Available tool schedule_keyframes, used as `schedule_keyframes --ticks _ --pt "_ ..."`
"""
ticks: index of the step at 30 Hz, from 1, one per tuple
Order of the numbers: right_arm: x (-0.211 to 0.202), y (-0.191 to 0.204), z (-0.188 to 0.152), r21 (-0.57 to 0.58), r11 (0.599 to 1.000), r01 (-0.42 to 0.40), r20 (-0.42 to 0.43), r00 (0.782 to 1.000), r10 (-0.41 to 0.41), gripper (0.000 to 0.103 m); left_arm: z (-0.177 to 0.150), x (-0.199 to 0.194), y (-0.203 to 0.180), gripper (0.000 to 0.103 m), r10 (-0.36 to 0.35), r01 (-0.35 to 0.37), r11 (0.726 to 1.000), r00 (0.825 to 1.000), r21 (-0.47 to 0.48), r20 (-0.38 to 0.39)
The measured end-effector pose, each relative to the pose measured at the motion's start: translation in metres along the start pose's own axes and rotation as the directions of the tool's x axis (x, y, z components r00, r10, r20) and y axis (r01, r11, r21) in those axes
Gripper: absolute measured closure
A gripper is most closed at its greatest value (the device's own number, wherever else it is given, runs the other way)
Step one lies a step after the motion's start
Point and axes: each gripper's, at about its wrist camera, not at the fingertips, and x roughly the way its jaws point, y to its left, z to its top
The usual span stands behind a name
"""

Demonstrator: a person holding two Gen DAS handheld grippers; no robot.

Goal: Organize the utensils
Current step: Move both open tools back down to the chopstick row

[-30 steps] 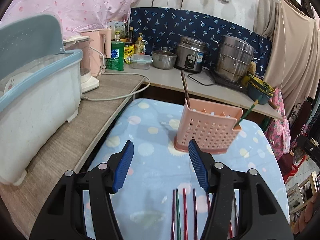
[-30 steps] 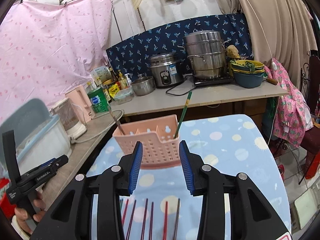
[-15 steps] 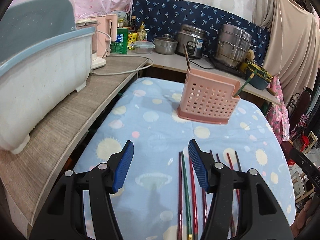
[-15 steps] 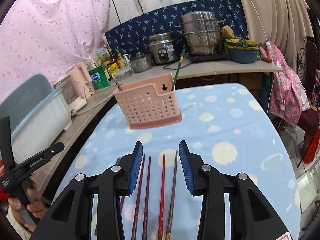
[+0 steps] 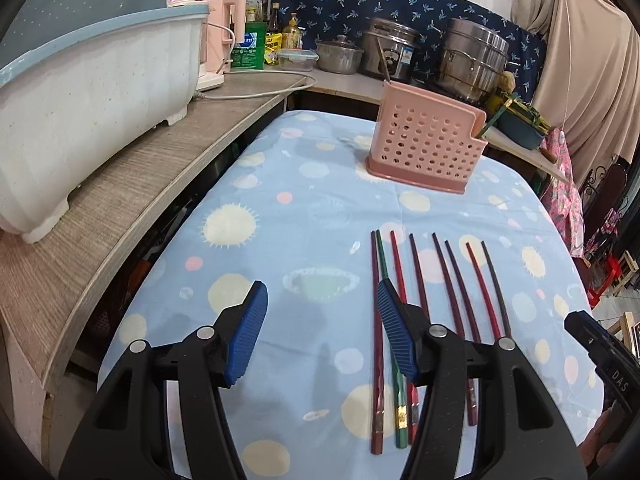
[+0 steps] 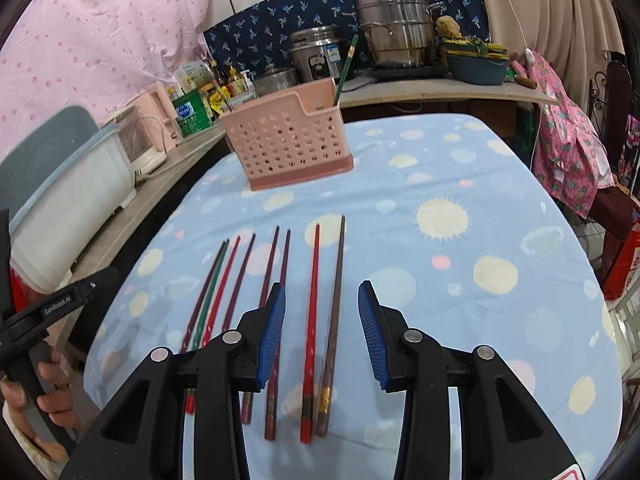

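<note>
Blue-padded left gripper (image 5: 320, 334) and right gripper (image 6: 322, 334), jaws open and empty, have descended from the pink basket (image 6: 286, 144) toward the chopsticks (image 6: 310, 320), lower centre, ready for pickup.

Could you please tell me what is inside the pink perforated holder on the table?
The pink holder holds a green chopstick at one end and a dark utensil handle at the other; their lower ends are hidden.

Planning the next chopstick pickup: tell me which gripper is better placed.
Right. The right gripper is open with the red chopstick and brown chopstick framed between its fingers; the left gripper frames bare cloth.
</note>
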Motion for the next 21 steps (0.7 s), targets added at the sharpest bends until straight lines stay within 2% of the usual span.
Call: schedule_keyframes --ticks 8,15,19,21 --pt "0.008 0.002 -0.033 -0.013 1.000 0.018 -0.060 0.998 -0.019 0.066 -0.023 0.004 0.002 0.049 -0.016 0.015 1.000 0.998 -0.014 -0.056" --pt "0.018 0.000 -0.046 -0.008 1.000 0.025 -0.095 0.995 -0.026 0.066 -0.039 0.008 -0.003 0.049 -0.025 0.024 1.000 0.995 -0.008 -0.092" --pt "0.021 0.002 -0.049 -0.021 0.999 0.025 -0.103 0.994 -0.027 0.069 -0.046 0.009 -0.006 0.049 -0.028 0.028 1.000 0.994 0.001 -0.104" --pt "0.022 0.003 -0.050 -0.024 0.999 0.031 -0.107 0.994 -0.033 0.074 -0.049 0.010 -0.007 0.049 -0.031 0.031 1.000 0.993 0.001 -0.113"
